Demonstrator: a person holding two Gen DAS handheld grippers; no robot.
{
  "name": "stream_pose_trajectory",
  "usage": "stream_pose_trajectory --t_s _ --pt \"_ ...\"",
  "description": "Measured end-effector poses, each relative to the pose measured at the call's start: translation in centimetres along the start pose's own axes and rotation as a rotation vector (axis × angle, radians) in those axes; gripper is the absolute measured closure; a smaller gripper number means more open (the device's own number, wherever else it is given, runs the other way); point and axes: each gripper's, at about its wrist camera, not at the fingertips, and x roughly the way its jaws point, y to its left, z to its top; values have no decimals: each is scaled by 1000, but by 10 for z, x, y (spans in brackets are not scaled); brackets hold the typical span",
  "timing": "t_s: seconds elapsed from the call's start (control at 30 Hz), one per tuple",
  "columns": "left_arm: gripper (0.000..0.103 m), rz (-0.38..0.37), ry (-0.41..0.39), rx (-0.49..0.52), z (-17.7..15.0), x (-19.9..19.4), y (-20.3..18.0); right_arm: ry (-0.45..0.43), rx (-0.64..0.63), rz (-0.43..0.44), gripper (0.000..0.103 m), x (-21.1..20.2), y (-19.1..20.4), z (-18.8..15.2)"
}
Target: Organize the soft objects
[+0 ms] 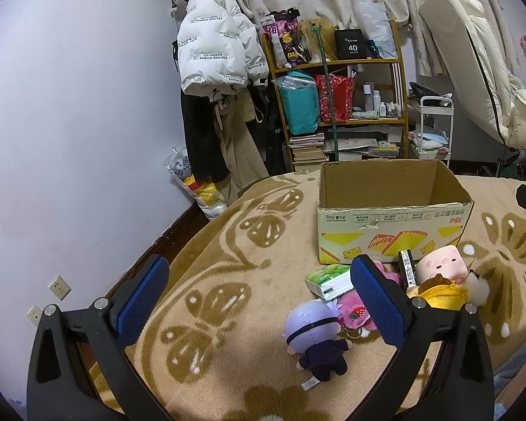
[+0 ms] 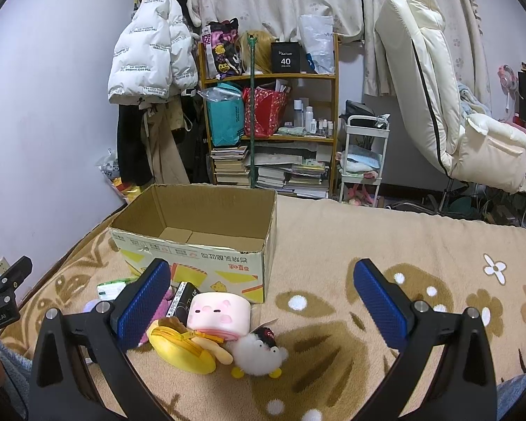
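Note:
An empty cardboard box [image 1: 392, 210] [image 2: 196, 245] stands open on a tan flower-patterned blanket [image 1: 228, 280]. In front of it lie soft toys: a purple-haired doll [image 1: 315, 336], a pink strawberry plush [image 1: 354, 312], a pink square plush [image 1: 442, 266] [image 2: 217, 315], a yellow pouch [image 1: 442, 294] [image 2: 182, 347] and a white fluffy chick [image 2: 259, 351]. A green tissue pack [image 1: 329, 280] and a black card box [image 1: 408, 268] [image 2: 182, 303] lie among them. My left gripper [image 1: 259, 301] hovers open, left of the pile. Just right of the toys, my right gripper [image 2: 263, 305] is open too.
A wooden shelf [image 1: 336, 105] [image 2: 270, 122] with bags and books stands behind the bed, with coats [image 1: 210, 52] hanging to its left. A white cart [image 2: 364, 154] and a cream chair [image 2: 449, 105] are at the right. The blanket stretches to the right of the box [image 2: 403, 245].

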Motion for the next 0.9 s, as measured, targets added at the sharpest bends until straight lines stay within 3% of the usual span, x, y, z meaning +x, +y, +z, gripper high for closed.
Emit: stream_pose_trajectory --t_s 0.9 --pt "1 2 4 3 1 -1 0 4 2 0 0 0 -1 -1"
